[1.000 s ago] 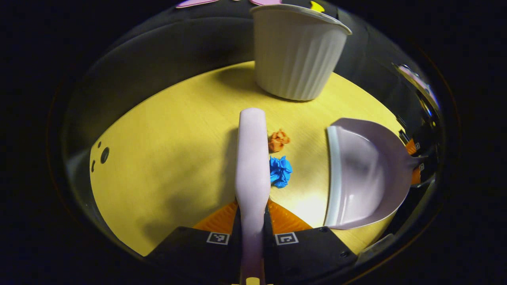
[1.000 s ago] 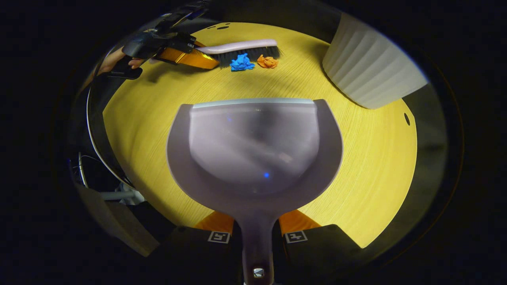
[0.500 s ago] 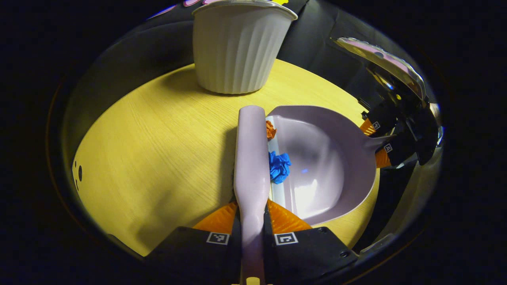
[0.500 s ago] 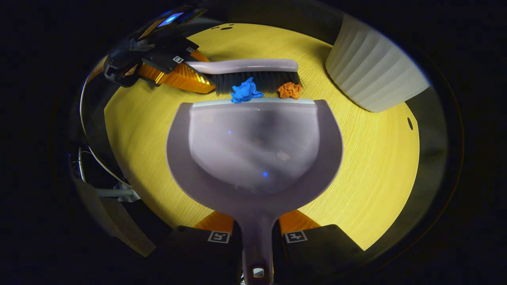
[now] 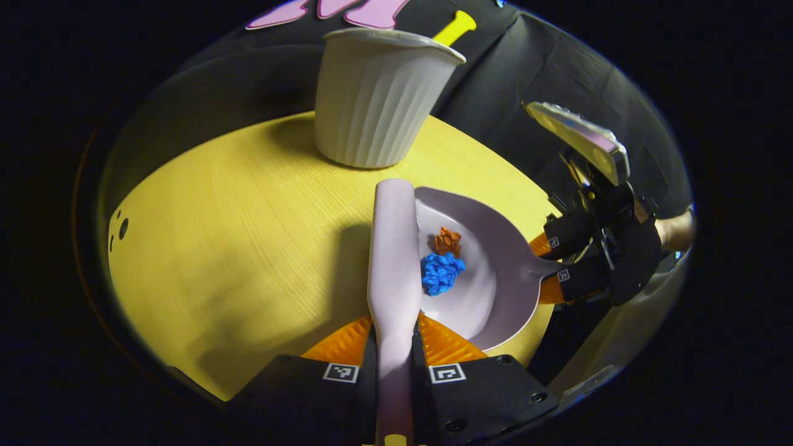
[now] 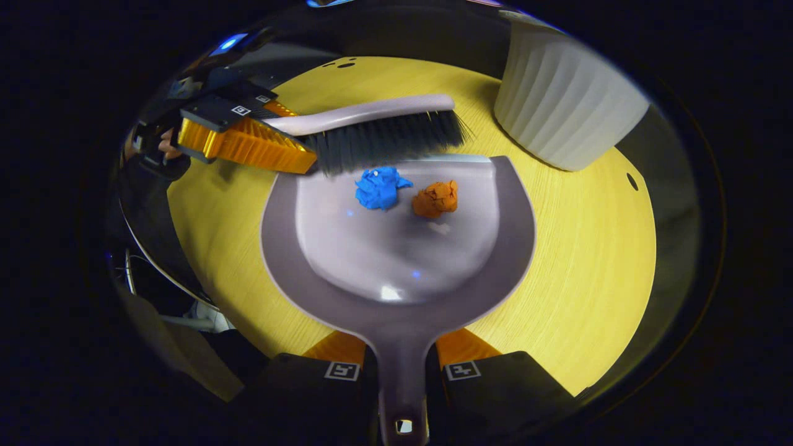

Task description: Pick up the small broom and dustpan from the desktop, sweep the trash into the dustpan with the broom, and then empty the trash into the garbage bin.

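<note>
Left gripper (image 5: 394, 347) clamped on the handle of the small broom (image 5: 393, 248), both fingers pressing its sides; broom head straight ahead of those fingers, bristles over the dustpan's front lip. Right gripper (image 6: 401, 362) clamped on the handle of the dustpan (image 6: 396, 260), pan spreading forward from its fingers over the yellow desktop (image 6: 588, 260). Blue paper ball (image 6: 378, 187) and orange paper ball (image 6: 437, 198) inside the pan, side by side, just short of the bristles. White ribbed garbage bin (image 6: 564, 114) upright, ahead and to the right of the right gripper.
</note>
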